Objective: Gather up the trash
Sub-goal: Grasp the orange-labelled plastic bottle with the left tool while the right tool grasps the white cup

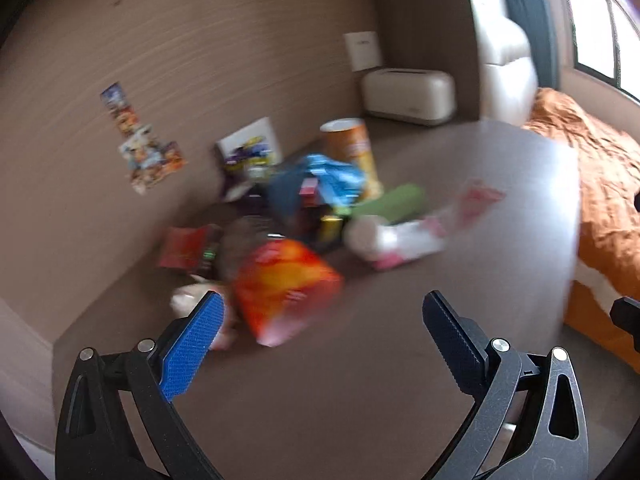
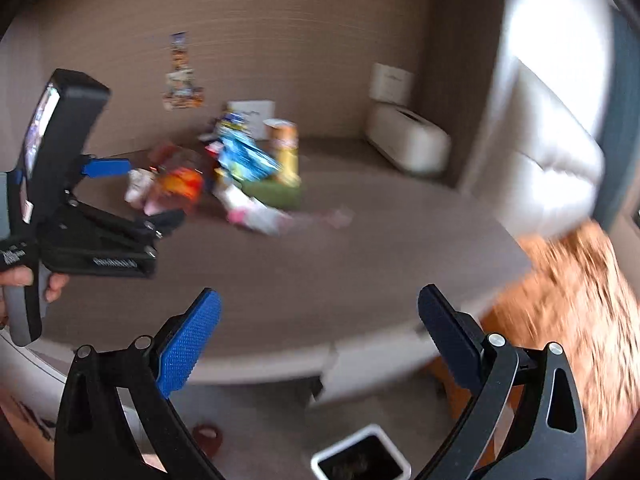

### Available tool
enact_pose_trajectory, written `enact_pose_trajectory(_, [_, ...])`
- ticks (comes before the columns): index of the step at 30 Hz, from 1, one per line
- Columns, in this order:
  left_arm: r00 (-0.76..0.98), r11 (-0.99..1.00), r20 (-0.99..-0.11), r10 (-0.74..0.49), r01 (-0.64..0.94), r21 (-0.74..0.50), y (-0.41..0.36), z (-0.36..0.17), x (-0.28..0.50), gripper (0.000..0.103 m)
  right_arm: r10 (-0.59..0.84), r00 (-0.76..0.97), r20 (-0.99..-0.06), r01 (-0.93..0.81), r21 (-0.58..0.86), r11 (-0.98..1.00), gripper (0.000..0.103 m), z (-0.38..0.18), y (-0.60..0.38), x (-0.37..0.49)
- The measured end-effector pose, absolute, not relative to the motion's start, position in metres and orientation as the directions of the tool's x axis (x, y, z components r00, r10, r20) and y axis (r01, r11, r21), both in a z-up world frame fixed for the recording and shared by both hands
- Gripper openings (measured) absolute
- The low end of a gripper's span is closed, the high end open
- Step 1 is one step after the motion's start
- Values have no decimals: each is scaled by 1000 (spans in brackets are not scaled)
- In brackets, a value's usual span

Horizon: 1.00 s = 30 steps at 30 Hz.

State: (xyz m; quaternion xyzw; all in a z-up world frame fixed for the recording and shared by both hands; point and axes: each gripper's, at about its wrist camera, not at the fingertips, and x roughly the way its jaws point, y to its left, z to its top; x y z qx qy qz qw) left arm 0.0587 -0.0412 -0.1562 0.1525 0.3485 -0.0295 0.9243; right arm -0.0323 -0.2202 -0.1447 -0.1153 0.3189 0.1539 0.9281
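A blurred pile of trash lies on the brown table (image 1: 360, 360) by the wall: an orange snack bag (image 1: 284, 288), a crumpled blue wrapper (image 1: 328, 176), an orange chip can (image 1: 352, 148), a green tube (image 1: 392, 202), a white and pink wrapper (image 1: 404, 236) and a red packet (image 1: 184, 246). My left gripper (image 1: 322, 320) is open and empty, just short of the orange bag. My right gripper (image 2: 320, 316) is open and empty over the table's near edge (image 2: 280, 364). The left gripper (image 2: 144, 192) also shows in the right wrist view, beside the pile (image 2: 248, 168).
A cream toaster (image 1: 408, 96) stands at the back of the table. A white bin (image 2: 360, 460) sits on the floor below the table edge. An orange cloth (image 1: 600, 200) lies to the right. Stickers (image 1: 140, 148) are on the wall.
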Motion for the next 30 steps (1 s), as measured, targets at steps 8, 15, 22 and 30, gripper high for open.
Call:
enact_pose_trajectory(8, [748,937,-659,75,173,302,-3,-174,97,97,235,727,-645,-455,-197,868,98,-166,-150,32])
enact_pose_trajectory(15, [726,930,-686,41,224,292,9,-187,118,87,229,651,-723,-521,-208,828,73,-191,-112,77])
enact_pose_trajectory(22, [710,944,-705,9,227,240,27,-191,140,74,227,631,-742,-550,-221,805,59,-205,-88,95])
enact_pose_trajectory(30, [692,966,-721,-45,213,144,46,-192,158,6,226,664,-712,-556,-268,787,34,-207,-73,94])
